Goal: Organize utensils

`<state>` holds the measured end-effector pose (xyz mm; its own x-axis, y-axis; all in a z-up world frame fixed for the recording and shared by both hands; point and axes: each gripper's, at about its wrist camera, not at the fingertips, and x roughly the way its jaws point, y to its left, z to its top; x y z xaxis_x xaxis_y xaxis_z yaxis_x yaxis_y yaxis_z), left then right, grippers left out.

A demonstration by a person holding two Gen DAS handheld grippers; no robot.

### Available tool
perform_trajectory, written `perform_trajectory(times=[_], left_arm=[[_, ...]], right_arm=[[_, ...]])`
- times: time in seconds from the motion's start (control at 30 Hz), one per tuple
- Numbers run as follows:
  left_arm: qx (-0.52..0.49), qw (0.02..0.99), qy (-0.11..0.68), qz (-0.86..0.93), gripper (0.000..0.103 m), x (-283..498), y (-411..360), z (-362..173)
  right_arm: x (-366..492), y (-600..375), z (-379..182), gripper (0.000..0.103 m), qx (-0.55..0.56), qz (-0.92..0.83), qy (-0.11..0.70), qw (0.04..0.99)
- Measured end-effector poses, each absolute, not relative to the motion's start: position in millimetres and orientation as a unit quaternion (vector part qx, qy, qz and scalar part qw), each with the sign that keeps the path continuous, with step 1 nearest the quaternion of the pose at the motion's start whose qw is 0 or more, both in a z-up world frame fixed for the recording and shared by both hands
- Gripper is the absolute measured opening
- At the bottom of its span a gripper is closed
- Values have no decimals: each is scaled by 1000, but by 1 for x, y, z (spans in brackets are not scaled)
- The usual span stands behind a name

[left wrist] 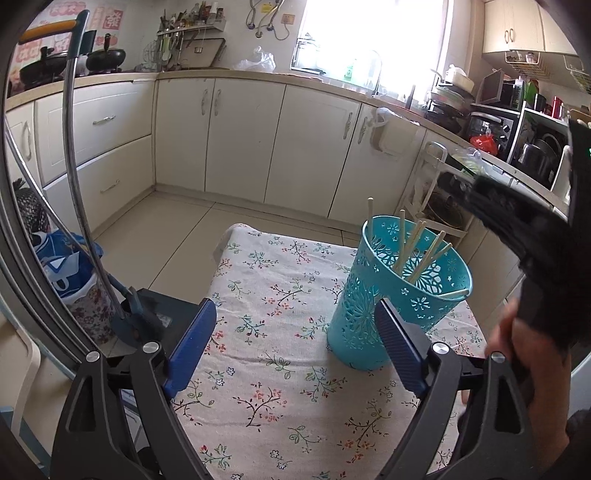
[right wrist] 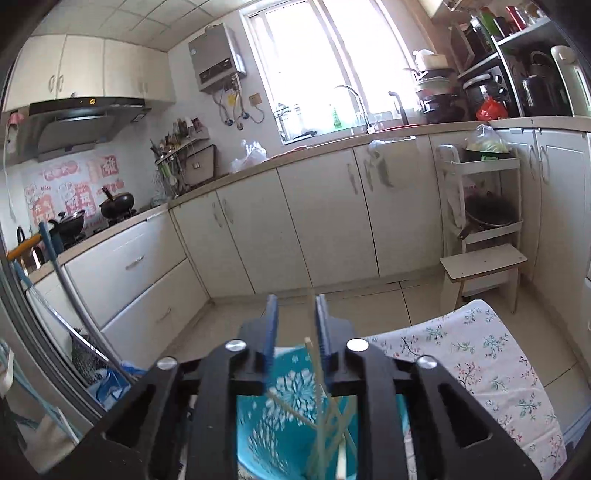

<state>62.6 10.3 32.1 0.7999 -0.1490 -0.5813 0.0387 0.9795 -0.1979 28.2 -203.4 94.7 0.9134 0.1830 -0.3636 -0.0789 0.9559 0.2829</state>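
Left hand-held gripper [left wrist: 295, 332] gapes apart beside the teal holder [left wrist: 399, 295]; right hand-held gripper [right wrist: 297, 325] stands narrowly apart above chopsticks [right wrist: 314, 373].

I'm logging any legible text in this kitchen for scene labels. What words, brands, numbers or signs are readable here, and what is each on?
"發": a red Chinese character on a pink wall sticker behind the stove.
"Nice": faintly legible on the pink wall stickers in the right wrist view; their other characters are too blurred to read.
Water heater panel and its yellow tag: too small to read.
Teal utensil holder, chopsticks, floral tablecloth: no text.
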Motion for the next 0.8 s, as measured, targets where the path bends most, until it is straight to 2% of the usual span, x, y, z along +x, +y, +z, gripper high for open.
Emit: perform_trajectory(times=[0.07,0.23,0.3,0.33,0.4,0.5,0.57,0.8], left_arm=[[-88,944,314,-47,84,63,11,31],[-70,945,316,-43,90,60,6,33],[-62,944,320,-39,95,56,5,37],[-59,944,322,-37,95,51,4,40],[-60,943,326,-31,95,36,5,46],[-63,936,346,-21,95,14,5,52],[-55,932,357,-25,95,-8,3,59],[-16,929,370,-29,95,-91,-11,93]], right_arm=[[14,-208,92,26,130,75,203,968],[-37,-226,87,46,128,80,223,963],[-61,-231,85,60,116,74,243,960],[-75,-234,84,64,112,68,256,958],[-95,-238,82,81,103,57,280,953],[-125,-243,84,92,86,41,315,944],[-146,-246,90,96,80,28,330,940],[-216,-249,114,96,99,10,373,922]])
